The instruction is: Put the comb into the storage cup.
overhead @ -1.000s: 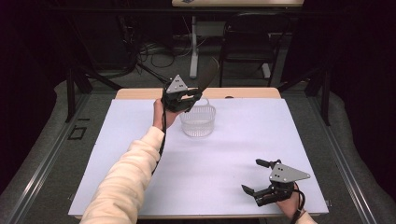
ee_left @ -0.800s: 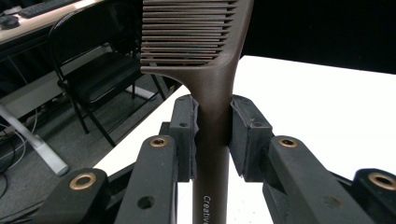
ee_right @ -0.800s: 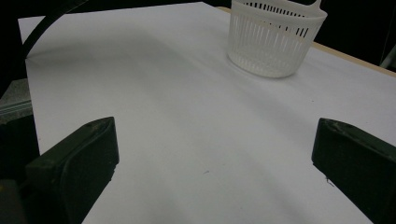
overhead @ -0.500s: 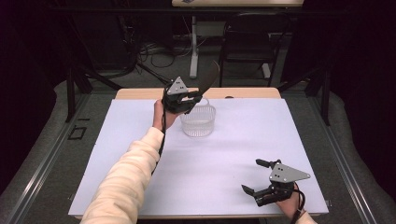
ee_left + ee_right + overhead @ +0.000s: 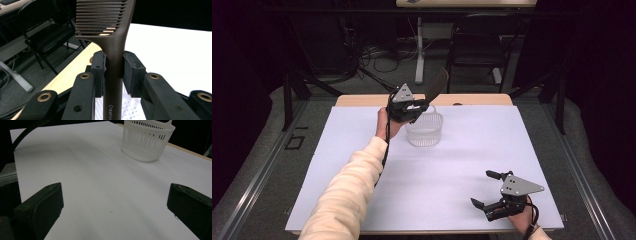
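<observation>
gripping one comb, left claw over one basket; right claw gapes empty.

A white sheet covers the surface, whose wooden edge shows along the far side. Beyond it stand a black folding chair and what looks like tangled cables on the grey floor.

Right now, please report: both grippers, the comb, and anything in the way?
Left gripper shut on comb, held above the white basket. Right gripper open, empty, low over the white sheet. Nothing between comb and basket.
</observation>
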Action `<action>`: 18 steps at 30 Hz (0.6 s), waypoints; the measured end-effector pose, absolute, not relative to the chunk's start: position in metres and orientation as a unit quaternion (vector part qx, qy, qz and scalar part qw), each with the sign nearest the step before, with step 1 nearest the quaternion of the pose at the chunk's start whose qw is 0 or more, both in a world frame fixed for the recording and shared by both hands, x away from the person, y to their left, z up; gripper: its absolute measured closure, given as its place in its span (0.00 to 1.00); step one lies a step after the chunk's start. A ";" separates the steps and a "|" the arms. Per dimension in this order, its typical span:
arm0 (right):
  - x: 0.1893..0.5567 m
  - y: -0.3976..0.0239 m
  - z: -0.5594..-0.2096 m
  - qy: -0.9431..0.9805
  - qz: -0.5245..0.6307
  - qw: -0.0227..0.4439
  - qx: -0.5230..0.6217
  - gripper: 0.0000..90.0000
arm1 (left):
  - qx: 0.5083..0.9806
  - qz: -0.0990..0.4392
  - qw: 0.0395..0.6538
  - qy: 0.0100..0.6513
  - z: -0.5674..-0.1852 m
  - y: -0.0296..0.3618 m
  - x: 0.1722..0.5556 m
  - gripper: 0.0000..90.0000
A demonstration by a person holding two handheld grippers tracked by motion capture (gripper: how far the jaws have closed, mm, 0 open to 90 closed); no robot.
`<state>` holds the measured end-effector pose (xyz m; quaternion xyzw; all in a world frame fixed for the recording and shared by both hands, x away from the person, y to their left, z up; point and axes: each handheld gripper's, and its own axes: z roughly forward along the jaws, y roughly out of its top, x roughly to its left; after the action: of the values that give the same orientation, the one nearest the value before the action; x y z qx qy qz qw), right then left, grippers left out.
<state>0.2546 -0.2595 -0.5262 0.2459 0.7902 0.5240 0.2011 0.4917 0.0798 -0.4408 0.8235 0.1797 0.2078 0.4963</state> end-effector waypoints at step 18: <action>0.254 -0.259 -0.526 0.790 0.524 0.201 0.246 0.00 | 0.833 0.203 0.483 0.178 -0.449 0.078 0.493 0.80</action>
<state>0.2544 -0.2593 -0.5261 0.2455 0.7903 0.5243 0.2007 0.4934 0.0780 -0.4487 0.8327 0.1781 0.2028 0.4834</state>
